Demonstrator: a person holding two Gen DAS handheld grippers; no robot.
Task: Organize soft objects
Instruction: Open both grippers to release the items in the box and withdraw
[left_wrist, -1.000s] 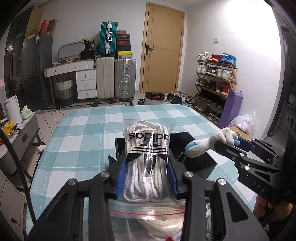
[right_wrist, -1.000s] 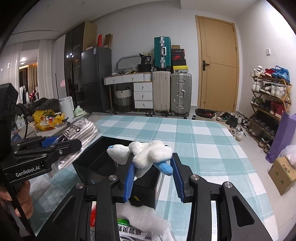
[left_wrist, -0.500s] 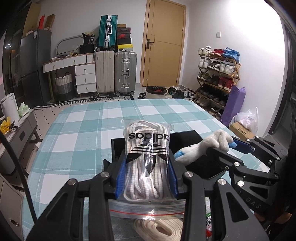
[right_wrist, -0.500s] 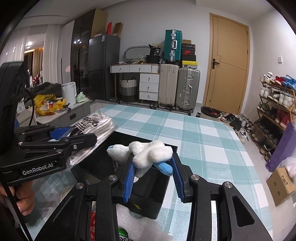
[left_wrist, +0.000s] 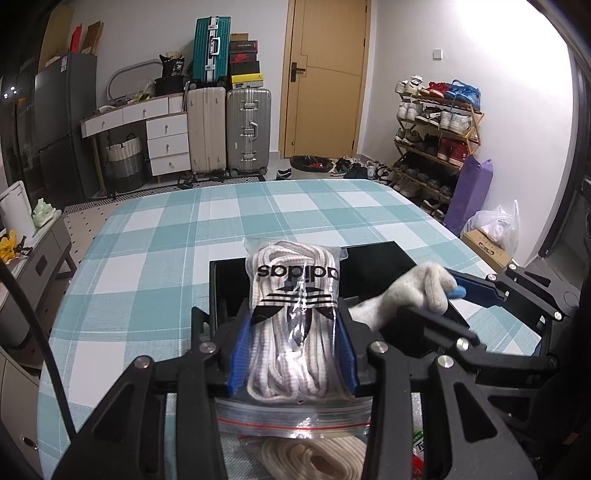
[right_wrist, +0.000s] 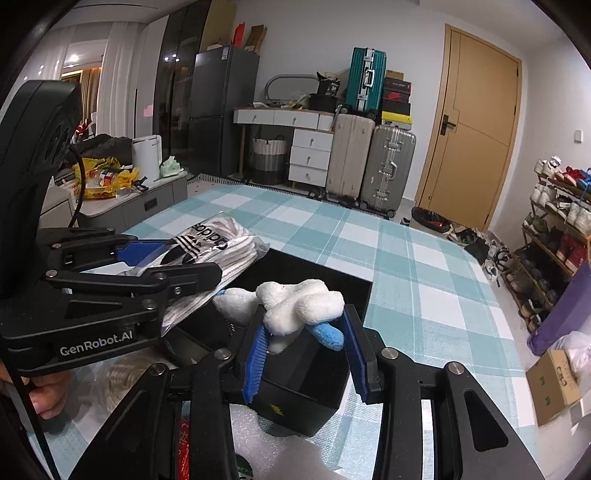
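Room: bedroom-ish space w/ door, suitcases, shoe rack at back; checked cloth (left_wrist: 155, 266) covers the table
Box: black bin (right_wrist: 325, 373) open-topped, just ahead of and below both grippers; prob. the drop spot for soft items
Lace bag: zip bag of white laces (left_wrist: 295, 314) sits between the left gripper (left_wrist: 293, 354) pads, far end poking out over the bin; held high so it can fall in, I'd say
Left jaws: narrow gap, have just been opening; pads flank the bag, contact looks loosening; grip vs release unclear
Plush: white toy w/ blue tip (right_wrist: 299, 310) rests between the right gripper (right_wrist: 304, 354) pads, directly above the bin; same reason, likely drop
Right jaws: have just been opening; visible gap beside toy on left pad; blue tip touches right pad; toy looks about freed
Spare rope: cream coil (left_wrist: 314, 458) under the left gripper, near side, not yet binned
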